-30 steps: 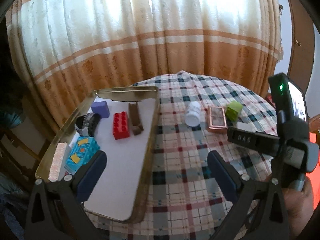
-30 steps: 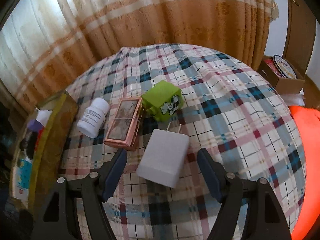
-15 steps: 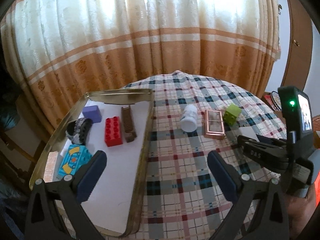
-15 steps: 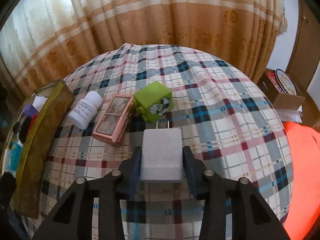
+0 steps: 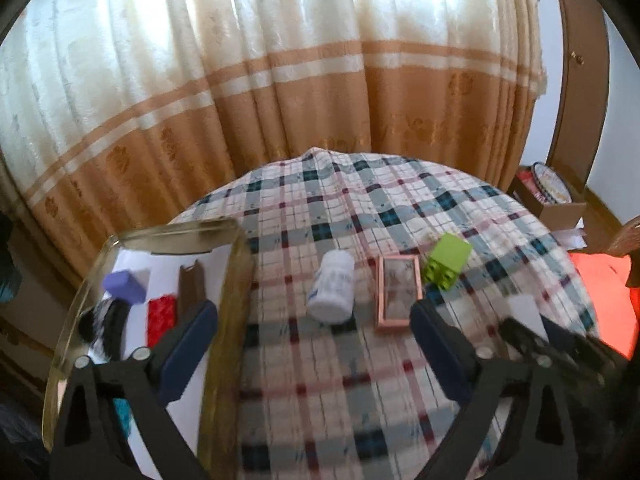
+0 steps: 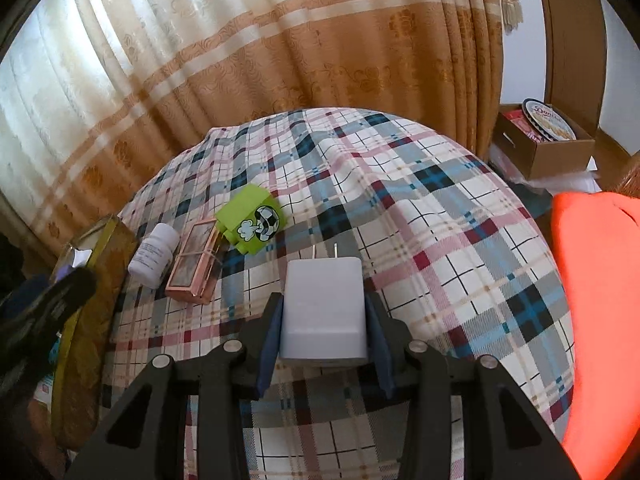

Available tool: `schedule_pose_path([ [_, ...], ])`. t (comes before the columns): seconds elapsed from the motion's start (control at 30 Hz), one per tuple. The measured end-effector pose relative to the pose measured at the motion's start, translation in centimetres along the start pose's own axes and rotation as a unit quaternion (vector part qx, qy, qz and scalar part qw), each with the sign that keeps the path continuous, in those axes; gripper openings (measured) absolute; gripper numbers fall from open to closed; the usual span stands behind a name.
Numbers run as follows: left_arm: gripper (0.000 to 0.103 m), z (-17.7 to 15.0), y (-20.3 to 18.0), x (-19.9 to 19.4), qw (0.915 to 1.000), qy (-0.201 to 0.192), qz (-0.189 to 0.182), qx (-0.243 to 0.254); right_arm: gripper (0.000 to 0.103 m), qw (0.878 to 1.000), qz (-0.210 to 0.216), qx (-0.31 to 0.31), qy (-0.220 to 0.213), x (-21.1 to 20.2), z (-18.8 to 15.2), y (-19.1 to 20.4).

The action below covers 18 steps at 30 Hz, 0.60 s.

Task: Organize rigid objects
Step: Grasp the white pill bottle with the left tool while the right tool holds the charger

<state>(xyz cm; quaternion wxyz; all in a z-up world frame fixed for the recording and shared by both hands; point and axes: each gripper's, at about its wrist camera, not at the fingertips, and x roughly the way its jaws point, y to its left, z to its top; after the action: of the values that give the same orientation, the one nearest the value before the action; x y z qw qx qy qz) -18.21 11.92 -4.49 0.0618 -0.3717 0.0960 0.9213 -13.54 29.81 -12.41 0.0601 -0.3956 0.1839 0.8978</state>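
Note:
My right gripper (image 6: 323,300) is shut on a white charger plug (image 6: 322,280), prongs pointing away, just above the checked tablecloth. My left gripper (image 5: 313,312) hangs over the gold tray's right rim (image 5: 236,280); its jaws are closing with nothing pressed between them. A white bottle (image 5: 332,288) lies on its side just beyond the left gripper's fingertips, untouched. To its right lie a pink framed box (image 5: 399,292) and a green block (image 5: 448,254). The tray holds a purple block (image 5: 124,286), a red brick (image 5: 162,316), a brown piece (image 5: 191,288) and a black object (image 5: 108,320).
A curtain hangs close behind the round table. A cardboard box with a tin (image 6: 548,144) sits on the floor at the right, next to a wooden door. Something bright orange (image 6: 600,300) lies at the table's right edge.
My right gripper shut on the white charger, which lay loose between its open fingers a second ago. My left gripper slid right, from over the tray to its right rim.

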Motion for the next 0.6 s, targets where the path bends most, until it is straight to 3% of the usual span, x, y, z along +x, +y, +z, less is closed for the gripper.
schedule_pose_path([
  [0.23, 0.086, 2.1, -1.2, 4.5, 0.9994, 0.033, -0.002, 0.007, 0.043, 1.0, 0.007, 0.002, -0.002, 0.0, -0.1, -0.1],
  [0.6, 0.087, 1.9, -1.1, 8.2, 0.9978, 0.066, 0.003, -0.011, 0.044, 1.0, 0.013, 0.004, -0.003, -0.1, -0.2, -0.2],
])
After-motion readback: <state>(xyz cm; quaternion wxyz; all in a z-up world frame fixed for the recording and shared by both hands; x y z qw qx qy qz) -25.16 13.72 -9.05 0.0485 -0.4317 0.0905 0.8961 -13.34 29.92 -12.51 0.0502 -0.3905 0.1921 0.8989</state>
